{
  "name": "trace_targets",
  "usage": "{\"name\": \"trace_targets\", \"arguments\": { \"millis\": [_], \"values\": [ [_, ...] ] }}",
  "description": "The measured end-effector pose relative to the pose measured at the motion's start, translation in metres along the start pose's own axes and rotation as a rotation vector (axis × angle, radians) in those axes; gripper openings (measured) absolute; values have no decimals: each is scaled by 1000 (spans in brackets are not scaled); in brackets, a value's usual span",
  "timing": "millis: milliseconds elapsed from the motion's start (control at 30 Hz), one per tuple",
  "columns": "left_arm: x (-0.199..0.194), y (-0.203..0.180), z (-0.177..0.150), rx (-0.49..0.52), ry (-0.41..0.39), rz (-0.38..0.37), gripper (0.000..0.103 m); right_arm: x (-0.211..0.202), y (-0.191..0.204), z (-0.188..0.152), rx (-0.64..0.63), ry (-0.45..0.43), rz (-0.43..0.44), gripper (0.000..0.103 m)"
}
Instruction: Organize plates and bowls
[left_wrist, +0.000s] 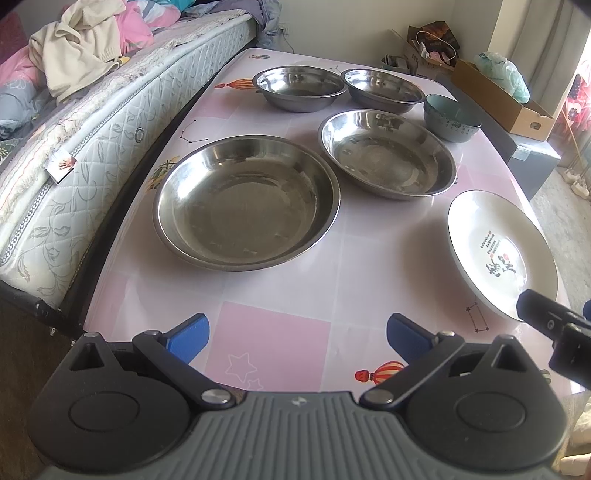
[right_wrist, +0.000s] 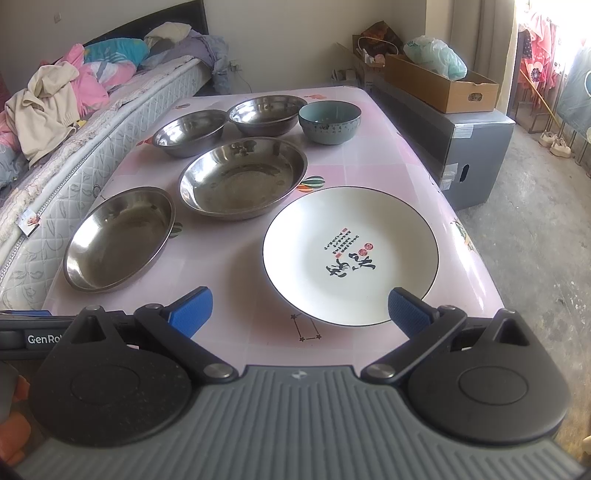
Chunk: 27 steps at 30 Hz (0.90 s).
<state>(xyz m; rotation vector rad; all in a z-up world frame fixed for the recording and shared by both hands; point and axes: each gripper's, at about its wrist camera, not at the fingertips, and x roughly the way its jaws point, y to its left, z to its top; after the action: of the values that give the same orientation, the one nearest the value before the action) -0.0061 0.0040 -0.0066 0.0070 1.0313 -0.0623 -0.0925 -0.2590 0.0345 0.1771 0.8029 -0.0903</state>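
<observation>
On the pink table (left_wrist: 280, 332) lie two wide steel plates, the near one (left_wrist: 245, 201) (right_wrist: 118, 238) and a second one (left_wrist: 388, 153) (right_wrist: 243, 177) behind it. Two steel bowls (left_wrist: 301, 86) (left_wrist: 382, 90) and a teal ceramic bowl (left_wrist: 450, 116) (right_wrist: 329, 121) stand at the far end. A white plate with black lettering (left_wrist: 500, 251) (right_wrist: 351, 254) lies at the near right. My left gripper (left_wrist: 297, 338) is open above the near table edge, empty. My right gripper (right_wrist: 300, 312) is open, its right finger over the white plate's near rim.
A mattress (left_wrist: 92, 147) with piled clothes runs along the table's left side. A grey box (right_wrist: 476, 151) carrying a cardboard tray (right_wrist: 439, 86) stands right of the table. Bare concrete floor (right_wrist: 535, 229) lies further right.
</observation>
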Motion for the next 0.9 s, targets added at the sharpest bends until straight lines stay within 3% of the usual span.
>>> {"name": "trace_targets", "arguments": {
  "millis": [200,300,400,567,667,767,900],
  "values": [
    [5,0,-2,11,-8,18,103,5,-3,2,18,23,6,102],
    [7,6,-2,7,-31,38,103,7,-4,10,61,42,63,102],
    [8,20,0,-29,-49,51,102,6,-3,20,71,28,102,102],
    [13,58,6,-105,-61,93,102,13,1,34,17,-3,75,102],
    [13,85,8,-154,-78,149,101,14,6,43,-46,-45,106,102],
    [11,112,11,-199,-100,204,101,7,11,56,-89,-148,114,102],
    [6,143,23,-253,-127,237,101,9,9,79,-114,-227,162,102]
  ]
}}
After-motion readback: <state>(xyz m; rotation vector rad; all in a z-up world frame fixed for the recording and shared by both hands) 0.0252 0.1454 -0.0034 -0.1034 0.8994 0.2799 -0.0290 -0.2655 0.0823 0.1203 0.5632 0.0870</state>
